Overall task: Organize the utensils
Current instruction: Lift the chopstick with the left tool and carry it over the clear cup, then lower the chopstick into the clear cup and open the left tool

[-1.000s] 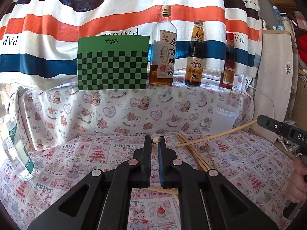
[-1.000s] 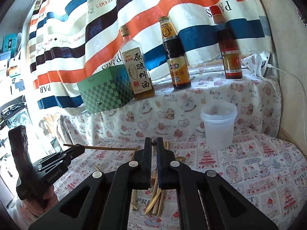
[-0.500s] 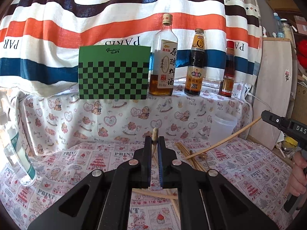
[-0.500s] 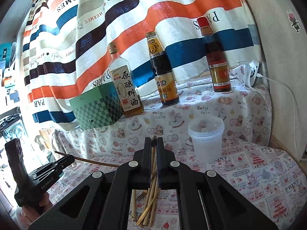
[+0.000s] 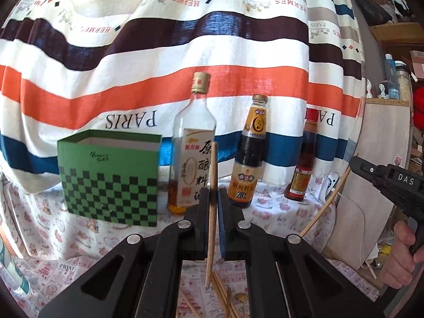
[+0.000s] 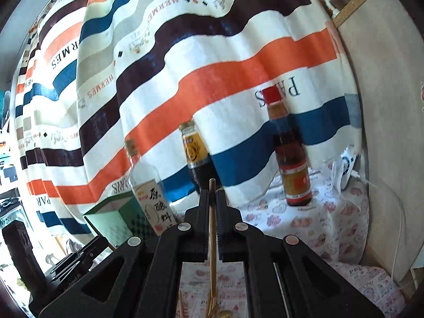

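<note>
My left gripper (image 5: 214, 194) is shut on a wooden chopstick (image 5: 212, 228) that stands almost upright between the pads, high above the table. Loose chopsticks (image 5: 221, 295) and a small gold spoon (image 5: 241, 296) lie on the printed cloth below it. My right gripper (image 6: 212, 194) is shut on another chopstick (image 6: 212, 238), which hangs down toward the table. In the left wrist view the right gripper (image 5: 384, 182) shows at the right edge, held by a hand, its chopstick (image 5: 324, 208) slanting down. The left gripper (image 6: 74, 262) shows at the lower left of the right wrist view.
A green checkered box (image 5: 110, 177) stands open-topped on the raised shelf at the back. Beside it are a clear bottle (image 5: 193, 153), a dark sauce bottle (image 5: 249, 153) and a red-capped bottle (image 5: 304, 164). A striped cloth hangs behind. A pale board (image 5: 376, 185) leans at the right.
Both grippers have risen well above the table, each still holding its chopstick. The plastic cup and most of the table have dropped out of view.
</note>
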### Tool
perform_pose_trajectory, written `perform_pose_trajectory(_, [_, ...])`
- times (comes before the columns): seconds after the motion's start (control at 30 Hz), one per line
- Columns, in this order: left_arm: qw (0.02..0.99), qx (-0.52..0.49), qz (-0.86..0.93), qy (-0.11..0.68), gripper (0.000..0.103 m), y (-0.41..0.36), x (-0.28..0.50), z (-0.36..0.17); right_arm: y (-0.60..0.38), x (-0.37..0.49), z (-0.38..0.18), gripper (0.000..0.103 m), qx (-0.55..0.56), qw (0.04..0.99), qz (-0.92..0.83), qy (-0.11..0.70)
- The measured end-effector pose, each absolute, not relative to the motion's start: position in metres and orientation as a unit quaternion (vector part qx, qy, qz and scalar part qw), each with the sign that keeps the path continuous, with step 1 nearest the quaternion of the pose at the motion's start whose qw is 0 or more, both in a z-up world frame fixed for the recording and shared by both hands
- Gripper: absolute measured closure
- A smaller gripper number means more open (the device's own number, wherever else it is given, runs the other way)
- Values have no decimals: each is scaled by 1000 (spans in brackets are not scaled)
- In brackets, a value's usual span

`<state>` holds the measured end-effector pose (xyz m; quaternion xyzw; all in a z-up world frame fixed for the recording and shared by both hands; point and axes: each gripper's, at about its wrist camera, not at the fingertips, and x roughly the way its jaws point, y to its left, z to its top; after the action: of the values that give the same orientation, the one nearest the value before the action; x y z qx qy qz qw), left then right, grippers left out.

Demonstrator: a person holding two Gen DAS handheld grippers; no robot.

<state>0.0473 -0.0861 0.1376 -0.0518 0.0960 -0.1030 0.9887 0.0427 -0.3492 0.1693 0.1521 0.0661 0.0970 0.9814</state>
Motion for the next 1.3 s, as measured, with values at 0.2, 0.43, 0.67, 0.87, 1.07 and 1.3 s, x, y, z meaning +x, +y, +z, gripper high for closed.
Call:
perform_pose_trajectory(0.2, [992,-16,-94,84,98,-144,79,170,-375,43,174,98,126,992,11,-13])
perform_pose_trajectory(0.43, [982,-54,-141,114,98,-197,130,178,-405,78,154,98,157,987,22,25])
perform_pose_trajectory(0.67, [976,-72,-167,124,98,-217,144,164,-422,101,141,98,178,982,17,61])
perform_pose_trajectory(0.87, [965,-35,-188,182,98,-226,153,125,-421,116,134,98,172,978,41,109])
perform_pose_trajectory(1.07, [958,-11,-197,205,98,-223,150,102,-410,130,126,98,143,973,72,165])
perform_pose_trajectory(1.3, [957,-2,-211,199,71,-210,131,106,-404,152,104,96,147,955,116,228])
